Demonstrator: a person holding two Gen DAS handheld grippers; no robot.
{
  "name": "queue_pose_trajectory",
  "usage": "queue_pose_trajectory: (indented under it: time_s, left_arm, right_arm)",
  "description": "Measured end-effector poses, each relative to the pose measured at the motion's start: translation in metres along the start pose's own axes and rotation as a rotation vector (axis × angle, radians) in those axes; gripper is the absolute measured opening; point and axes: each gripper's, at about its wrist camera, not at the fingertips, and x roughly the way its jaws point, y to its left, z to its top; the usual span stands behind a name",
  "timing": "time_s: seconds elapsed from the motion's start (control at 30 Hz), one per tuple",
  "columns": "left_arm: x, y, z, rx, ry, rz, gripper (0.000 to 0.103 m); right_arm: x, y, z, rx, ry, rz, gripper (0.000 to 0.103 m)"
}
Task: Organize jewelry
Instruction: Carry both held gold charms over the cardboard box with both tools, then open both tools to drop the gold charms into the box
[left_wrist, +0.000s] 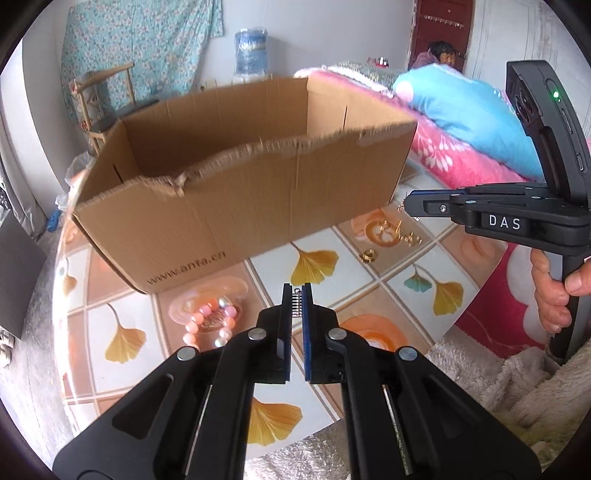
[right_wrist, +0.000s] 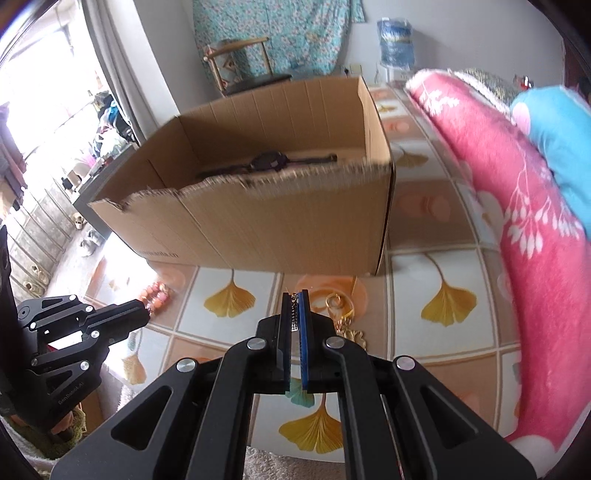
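Jaws of the left gripper (left_wrist: 298, 291) are clamped on a small silvery ribbed piece (left_wrist: 297, 303), low in the centre of the left wrist view. Those of the right gripper (right_wrist: 296, 300) pinch a thin chain-like trinket (right_wrist: 294, 312), again bottom centre of its own view. Pink bead bracelet (left_wrist: 210, 325) lies on the leaf-patterned tablecloth (left_wrist: 317, 262) at lower left, gold jewelry (left_wrist: 391, 236) at mid right. An open cardboard box (left_wrist: 236, 206) fills the upper middle; a dark watch (right_wrist: 266, 162) rests inside. Pink blanket (right_wrist: 517, 229) lies at right.
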Motion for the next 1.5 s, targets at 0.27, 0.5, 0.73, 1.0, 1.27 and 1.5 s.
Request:
queue_pose_trajectory:
  time_s: [0.27,0.5,0.73,1.0,1.27,1.5]
  left_arm:
    - [-0.038,0.006,0.029,0.012,-0.112,0.008,0.004]
    - [-0.06,0.015,0.076,0.037,-0.217,-0.018,0.004]
    - [-0.026,0.042,0.131,0.005,-0.16,-0.079,0.004]
    - [0.049,0.079,0.16,-0.136,0.043,-0.214,0.004]
    - [0.101,0.096,0.167,-0.244,0.178,-0.288,0.004]
    - [0.116,0.103,0.167,-0.295,0.222,-0.294,0.013]
  right_arm:
    - [-0.033,0.017,0.027,-0.084,-0.11,0.044,0.004]
    - [-0.052,0.033,0.077,-0.158,-0.208,0.159,0.004]
    - [-0.021,0.034,0.137,-0.16,-0.124,0.293,0.004]
    - [0.061,0.017,0.177,-0.088,0.147,0.34,0.004]
    - [0.105,0.009,0.182,-0.045,0.279,0.323,0.004]
    - [0.109,0.002,0.185,-0.03,0.279,0.293,0.005]
